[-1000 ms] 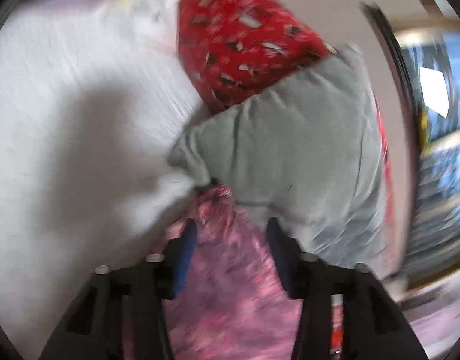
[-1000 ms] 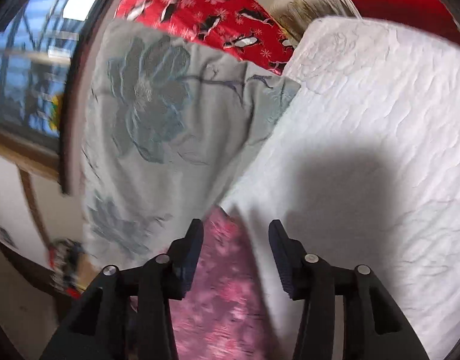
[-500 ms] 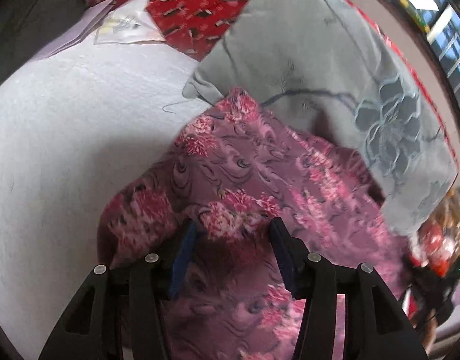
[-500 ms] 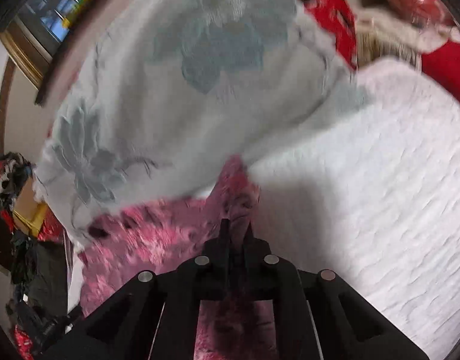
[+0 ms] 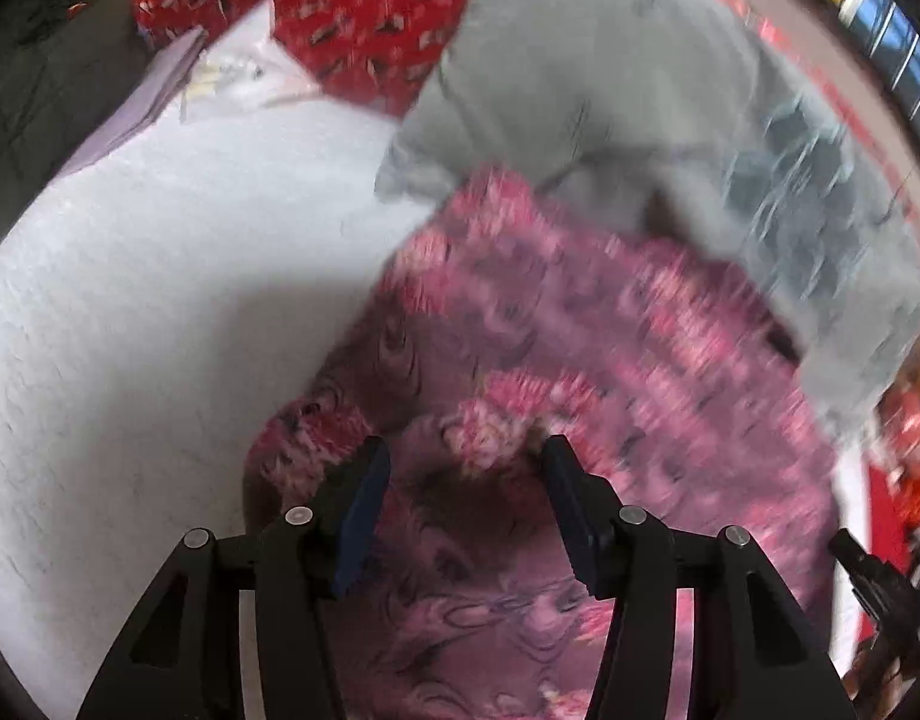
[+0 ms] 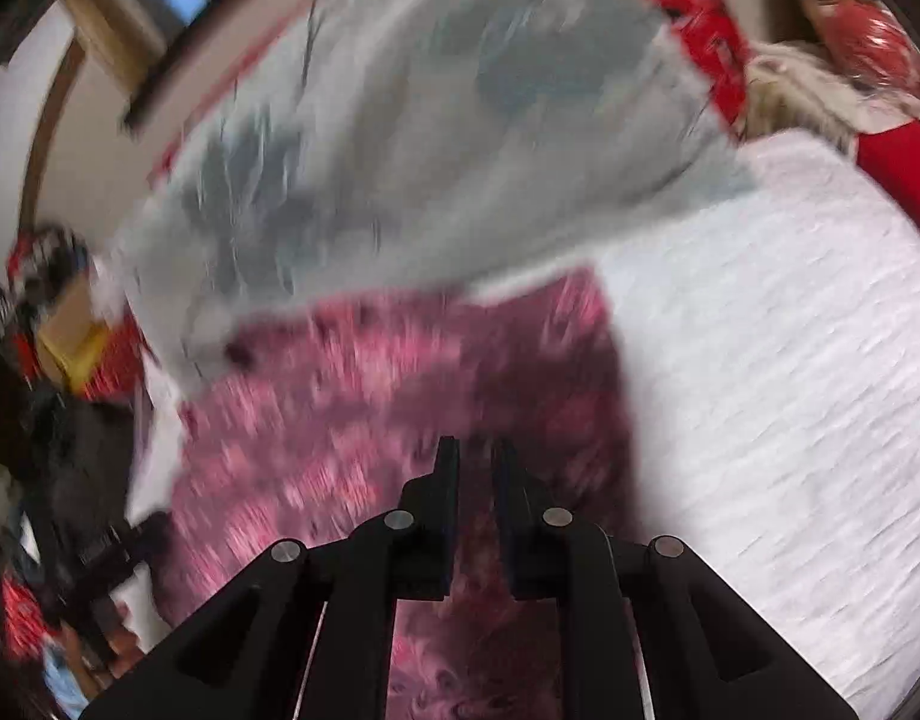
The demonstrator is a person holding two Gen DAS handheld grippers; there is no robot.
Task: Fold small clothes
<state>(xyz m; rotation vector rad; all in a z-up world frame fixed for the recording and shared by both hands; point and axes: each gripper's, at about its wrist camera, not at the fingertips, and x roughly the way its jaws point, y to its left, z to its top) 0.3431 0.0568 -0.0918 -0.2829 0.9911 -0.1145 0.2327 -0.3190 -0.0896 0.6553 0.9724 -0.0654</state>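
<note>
A pink and purple floral garment (image 5: 580, 324) lies spread on the white quilted bed cover (image 5: 159, 300). My left gripper (image 5: 466, 450) points down over its near part, open, with a raised bunch of the cloth between the fingers but not pressed. In the right wrist view the same garment (image 6: 339, 408) fills the lower middle. My right gripper (image 6: 475, 450) hovers over it with its jaws opening, a narrow gap between the pads, and only the cloth below shows through. Both views are blurred.
A grey flowered pillow (image 5: 610, 90) overlaps the garment's far edge, and it also shows in the right wrist view (image 6: 429, 150). Behind it lies a red patterned pillow (image 5: 363, 18). A lilac cloth and papers (image 5: 153, 90) sit at the bed's far left. White cover (image 6: 790, 390) stretches to the right.
The right gripper closed on the garment's edge half a second ago, and its jaws now stand slightly apart. Both grippers swung over the garment, which now lies spread wider. The left gripper stayed open.
</note>
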